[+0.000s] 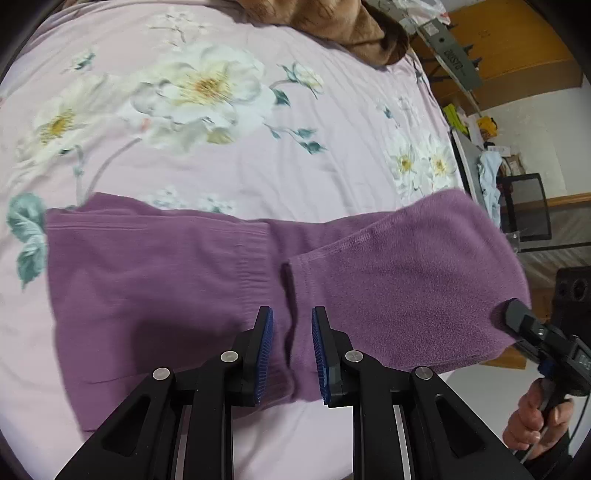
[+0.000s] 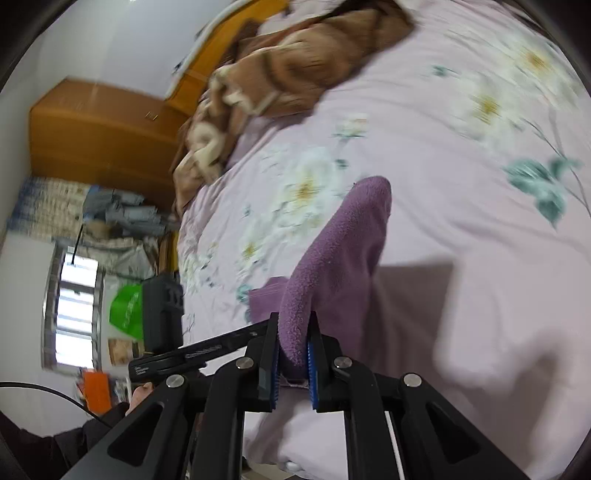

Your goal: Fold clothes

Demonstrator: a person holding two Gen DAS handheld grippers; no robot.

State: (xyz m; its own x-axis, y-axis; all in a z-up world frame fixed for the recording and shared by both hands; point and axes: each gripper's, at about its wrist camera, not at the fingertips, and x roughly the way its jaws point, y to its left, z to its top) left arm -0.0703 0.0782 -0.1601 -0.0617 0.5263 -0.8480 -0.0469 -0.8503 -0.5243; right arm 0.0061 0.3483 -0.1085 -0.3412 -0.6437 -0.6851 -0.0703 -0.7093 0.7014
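Purple fleece garment [image 1: 166, 280] lies across a pink floral bedsheet [image 1: 258, 166], near the edge closest to both cameras. Its left portion rests flat on the bed, ribbed band showing, while its right portion is raised off the sheet. The bedsheet, printed with large white blossoms and green leaves, fills most of both views. A rumpled brown blanket [image 1: 332, 22] sits at the far side of the bed, well apart from the garment. Orange-brown wooden furniture [image 2: 103, 125] stands against the wall beyond the bed, and a green bag [image 2: 127, 306] shows near a window.

The left gripper [image 1: 292, 354] points down at the middle of the garment, its blue pads drawn close together on a pinched ridge of the fleece that runs up between them. The right gripper [image 2: 293, 354] is clamped on a thick fold of the same fleece, which rises from its pads as a rounded flap above the bed. In the left wrist view that gripper bites the lifted right corner, and a person's hand [image 1: 532, 417] wraps its handle at the lower right.
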